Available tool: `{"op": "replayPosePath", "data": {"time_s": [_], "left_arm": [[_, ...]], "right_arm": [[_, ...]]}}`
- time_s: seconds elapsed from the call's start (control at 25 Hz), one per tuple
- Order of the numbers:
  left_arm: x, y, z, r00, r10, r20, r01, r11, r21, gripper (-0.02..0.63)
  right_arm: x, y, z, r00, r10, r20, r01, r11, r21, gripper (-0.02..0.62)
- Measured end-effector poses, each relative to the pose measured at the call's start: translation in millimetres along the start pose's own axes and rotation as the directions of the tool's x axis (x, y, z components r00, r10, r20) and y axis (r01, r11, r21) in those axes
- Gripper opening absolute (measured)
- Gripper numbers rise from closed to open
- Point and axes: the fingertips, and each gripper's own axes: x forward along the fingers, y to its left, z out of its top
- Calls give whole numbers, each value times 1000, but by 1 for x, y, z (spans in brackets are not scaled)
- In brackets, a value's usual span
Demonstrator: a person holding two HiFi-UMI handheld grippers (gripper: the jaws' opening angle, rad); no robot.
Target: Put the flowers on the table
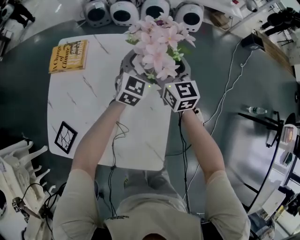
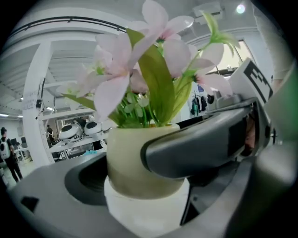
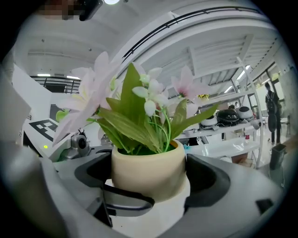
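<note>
A cream pot of pink flowers with green leaves is held between both grippers over the far right part of the white marble table. My left gripper is shut on the pot from the left, its grey jaws hugging the pot's sides. From the right, my right gripper is shut on the same pot. Each gripper's jaw crosses in front of the pot in the other gripper's view. In the head view the blooms hide the pot, and I cannot tell whether it rests on the table.
A yellow book lies at the table's far left corner. A black-and-white marker tile sits near the left front edge. Round white devices line the floor beyond the table. Cables trail down on the right.
</note>
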Motion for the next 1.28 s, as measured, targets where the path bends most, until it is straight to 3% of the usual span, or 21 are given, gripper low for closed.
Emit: {"op": "replayPosePath", "data": {"time_s": [0.28, 0.56, 0.88, 1.12, 1.28], "left_arm": [[37, 5, -39, 999, 16, -50, -19, 999, -44, 476], [62, 2, -70, 991, 17, -136, -14, 1000, 26, 476], [63, -8, -94, 989, -23, -145, 18, 999, -35, 476], [61, -14, -103, 978, -30, -206, 38, 999, 34, 476], [59, -16, -104, 978, -37, -203, 41, 999, 15, 476]], "right_arm": [[23, -28, -33, 1000, 22, 7, -22, 1000, 18, 491], [35, -45, -64, 999, 2, -43, -4, 999, -40, 491], [34, -44, -87, 998, -5, -67, 5, 1000, -10, 491], [34, -50, -101, 994, -35, -106, 34, 999, -10, 489], [32, -50, -103, 993, -39, -108, 40, 999, 15, 489]]}}
